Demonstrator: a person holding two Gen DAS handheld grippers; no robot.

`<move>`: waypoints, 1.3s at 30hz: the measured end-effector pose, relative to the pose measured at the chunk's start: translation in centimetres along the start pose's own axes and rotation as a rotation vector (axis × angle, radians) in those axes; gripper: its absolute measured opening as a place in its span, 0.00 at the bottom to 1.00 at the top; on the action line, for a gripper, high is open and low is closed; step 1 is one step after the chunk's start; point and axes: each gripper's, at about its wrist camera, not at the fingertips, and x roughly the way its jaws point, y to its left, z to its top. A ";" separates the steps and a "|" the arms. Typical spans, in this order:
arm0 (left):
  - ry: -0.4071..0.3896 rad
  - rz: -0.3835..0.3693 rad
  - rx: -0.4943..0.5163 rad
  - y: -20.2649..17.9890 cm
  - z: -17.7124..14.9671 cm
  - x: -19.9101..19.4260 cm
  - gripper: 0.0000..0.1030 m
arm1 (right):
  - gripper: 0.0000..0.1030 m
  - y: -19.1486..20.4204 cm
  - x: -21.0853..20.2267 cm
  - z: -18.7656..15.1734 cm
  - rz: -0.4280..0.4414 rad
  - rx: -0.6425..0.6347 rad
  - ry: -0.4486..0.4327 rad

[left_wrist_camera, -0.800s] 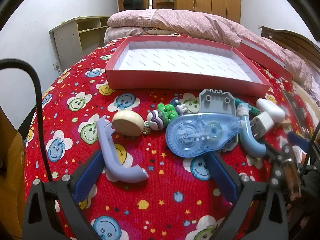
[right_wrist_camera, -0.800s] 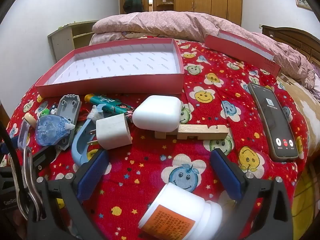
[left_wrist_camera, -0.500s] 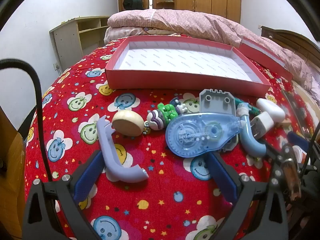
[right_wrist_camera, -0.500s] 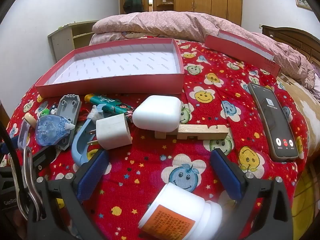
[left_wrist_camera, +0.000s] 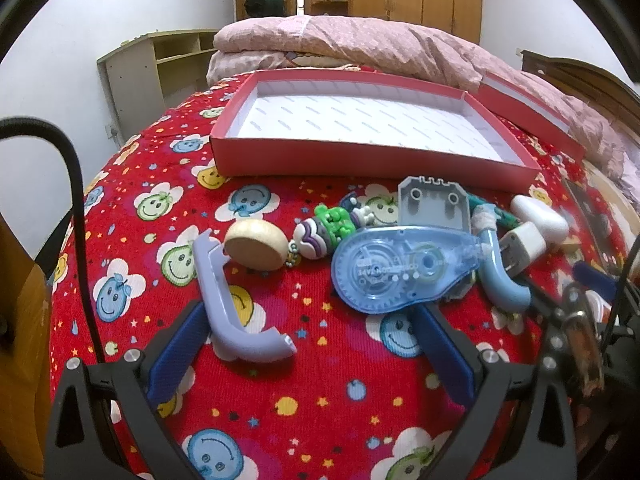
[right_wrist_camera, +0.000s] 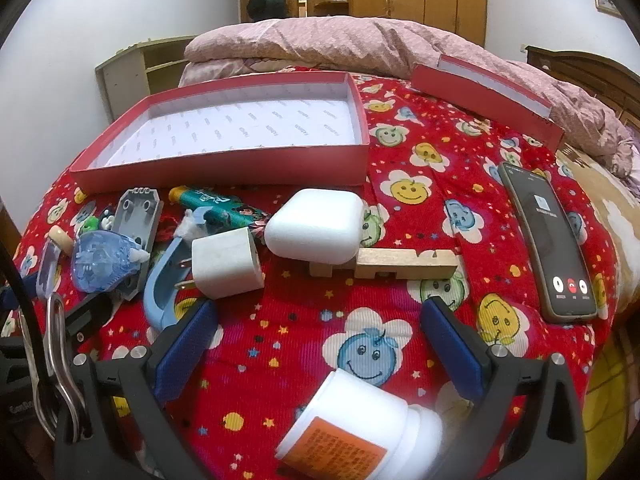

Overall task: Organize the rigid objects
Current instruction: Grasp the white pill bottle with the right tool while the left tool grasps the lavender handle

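An empty red box [left_wrist_camera: 360,152] [right_wrist_camera: 224,164] with a white floor lies at the back of the red smiley bedspread. In front of it lies a row of small objects: a lilac curved handle [left_wrist_camera: 228,312], a wooden disc [left_wrist_camera: 256,244], a green-and-purple toy figure [left_wrist_camera: 324,232], a blue tape dispenser [left_wrist_camera: 400,268] [right_wrist_camera: 104,260], a grey plate [left_wrist_camera: 434,204], a blue handle [right_wrist_camera: 164,284], a white charger plug [right_wrist_camera: 226,264], a white earbud case [right_wrist_camera: 316,226] and a wooden key block [right_wrist_camera: 384,266]. My left gripper [left_wrist_camera: 308,328] is open just short of the lilac handle and dispenser. My right gripper [right_wrist_camera: 320,328] is open, empty, over bare cloth; a white bottle [right_wrist_camera: 360,424] lies below it.
A phone [right_wrist_camera: 548,240] with a lit screen lies at the right. The box's red lid [right_wrist_camera: 484,92] leans against a pink quilt [right_wrist_camera: 340,44] at the back. A teal printed tube [right_wrist_camera: 216,204] lies behind the charger. A shelf unit [left_wrist_camera: 156,68] stands by the left wall.
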 end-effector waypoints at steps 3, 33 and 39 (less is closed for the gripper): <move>0.008 -0.015 0.012 0.2 -0.1 -0.4 0.99 | 1.00 -0.2 -0.1 0.0 0.013 -0.009 0.010; 0.018 -0.076 -0.059 5.0 -0.4 -4.3 0.92 | 0.95 -1.1 -6.2 -2.0 0.206 -0.098 0.021; 0.025 -0.014 -0.009 3.4 0.4 -2.4 0.76 | 0.94 -1.7 -6.0 -2.1 0.194 -0.120 0.036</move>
